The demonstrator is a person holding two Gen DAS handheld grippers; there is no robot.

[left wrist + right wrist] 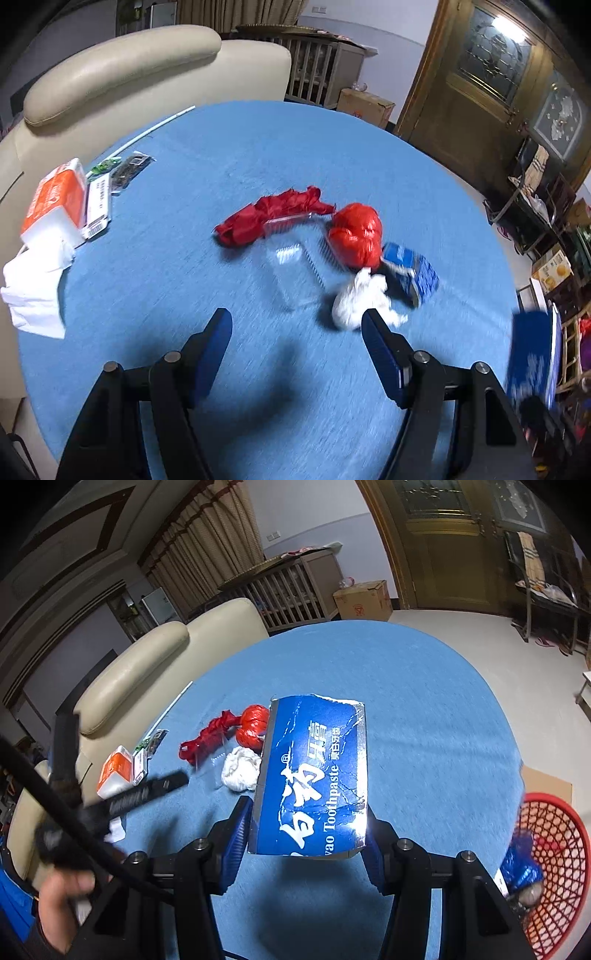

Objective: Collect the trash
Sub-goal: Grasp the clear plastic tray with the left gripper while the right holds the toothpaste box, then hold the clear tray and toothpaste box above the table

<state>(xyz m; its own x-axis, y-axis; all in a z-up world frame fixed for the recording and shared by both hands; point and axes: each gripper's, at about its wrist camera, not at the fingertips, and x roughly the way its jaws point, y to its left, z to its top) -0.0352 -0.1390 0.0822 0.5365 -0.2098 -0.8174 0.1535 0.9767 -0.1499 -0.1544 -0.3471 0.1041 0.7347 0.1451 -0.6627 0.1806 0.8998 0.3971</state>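
The right gripper (303, 834) clamps a torn blue toothpaste box (314, 775) above the blue table (424, 720); the red basket (554, 867), near right, already holds trash. The left gripper (295, 332) hangs wide open and empty. Farther off, white tissue wad (360, 301), clear tray (295, 273) and red bag (356, 234) remain.

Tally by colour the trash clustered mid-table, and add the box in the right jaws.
Red: 2, crumpled bag and ball
White: 1, wad
Clear: 1, tray
Blue: 2, table box and held box
Total: 6
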